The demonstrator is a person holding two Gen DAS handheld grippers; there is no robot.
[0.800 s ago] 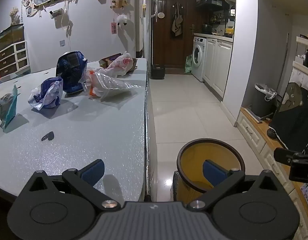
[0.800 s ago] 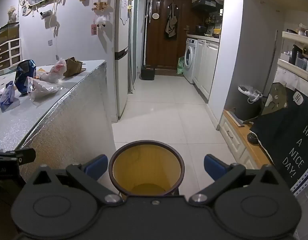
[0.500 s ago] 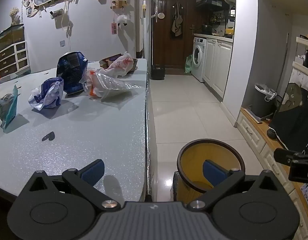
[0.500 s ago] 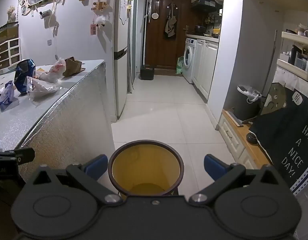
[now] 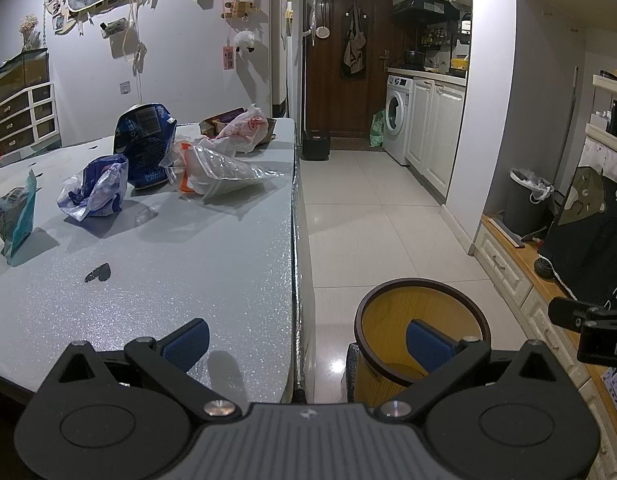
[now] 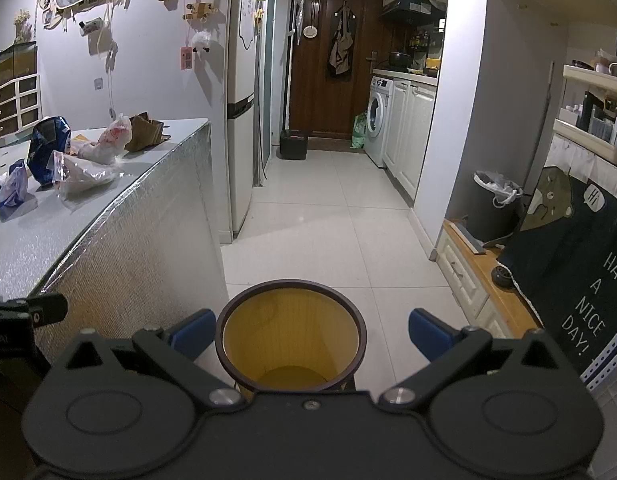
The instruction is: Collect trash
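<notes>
Several pieces of trash lie on the grey table [image 5: 188,272]: a teal packet [image 5: 14,216], a crumpled blue-white wrapper [image 5: 94,192], a dark blue bag [image 5: 144,148], a clear plastic bag [image 5: 216,170], a white bag [image 5: 244,128]. They also show far left in the right wrist view, the blue bag [image 6: 48,146] among them. A yellow bin with a dark rim [image 5: 422,336] [image 6: 290,340] stands on the floor beside the table. My left gripper [image 5: 306,338] is open and empty over the table's near right edge. My right gripper [image 6: 310,330] is open and empty above the bin.
A tiled corridor [image 6: 328,216] runs to a brown door. A fridge [image 6: 240,120] stands past the table. White cabinets and a washing machine [image 6: 378,120] line the right side. A grey lined bin [image 6: 492,204] and low wooden drawers [image 6: 476,280] stand at the right.
</notes>
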